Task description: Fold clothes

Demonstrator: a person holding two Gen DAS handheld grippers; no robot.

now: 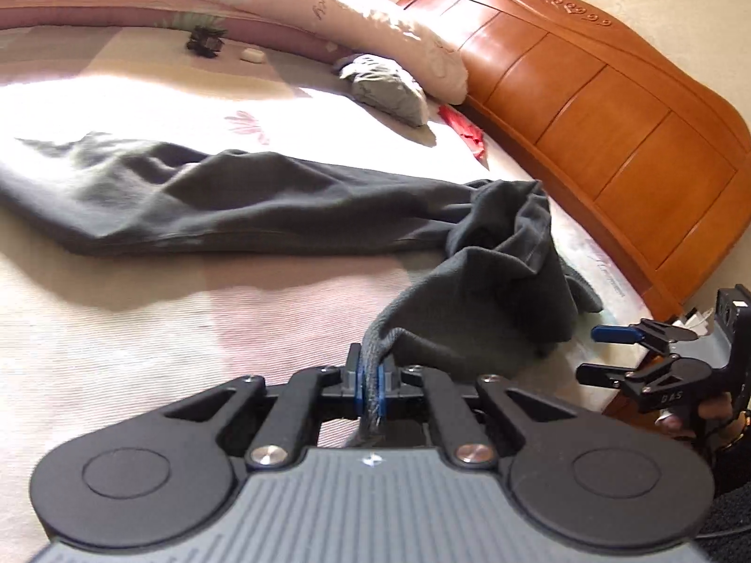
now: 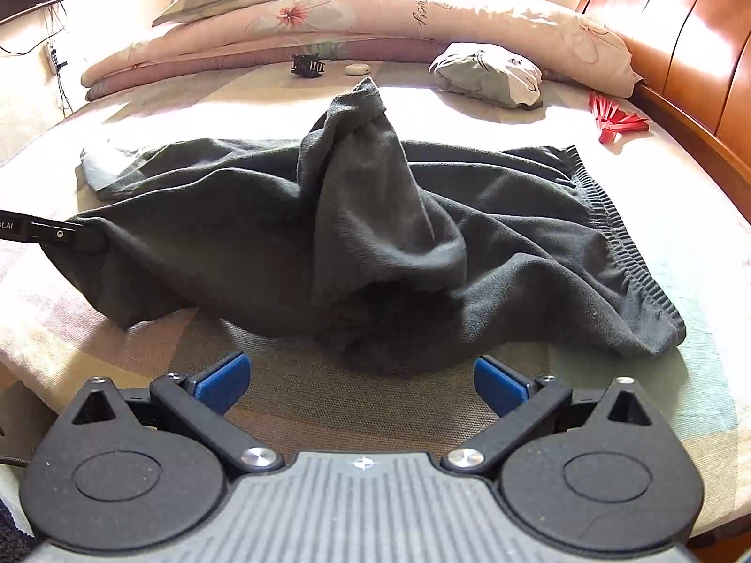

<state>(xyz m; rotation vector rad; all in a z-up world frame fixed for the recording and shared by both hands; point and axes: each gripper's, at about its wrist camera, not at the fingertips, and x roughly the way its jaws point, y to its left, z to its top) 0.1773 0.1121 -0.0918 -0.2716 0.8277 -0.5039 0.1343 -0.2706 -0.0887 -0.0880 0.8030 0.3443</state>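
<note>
- Left claw [image 1: 371, 387] is pinched tight on a ribbed edge of the dark grey garment [image 1: 263, 206]; the cloth runs between its blue pads [image 1: 360, 382] and rises from the bed to them.
- Right claw [image 2: 361, 382] is spread wide, its blue pads [image 2: 225, 377] well apart with nothing between them, just in front of the garment's near edge.
- In the left wrist view the right claw shows at the right edge, jaws apart, with fingers of a hand [image 1: 676, 422] on its handle.
- That garment lies across the middle of the bed [image 2: 328, 403], its ribbed waistband [image 2: 624, 253] to the right in the right wrist view, one part bunched up into a peak at the centre.
- Left claw's tip enters the right wrist view from the left edge, gripping the garment's left end.
- Behind the garment lie a folded light grey cloth [image 2: 488, 72], a black hair clip [image 2: 307, 65], a small pale oval thing [image 2: 356, 68] and red clips [image 2: 615, 122].
- Floral quilt [image 2: 328, 19] is folded along the far side; a wooden headboard [image 1: 586, 108] stands at the right.
</note>
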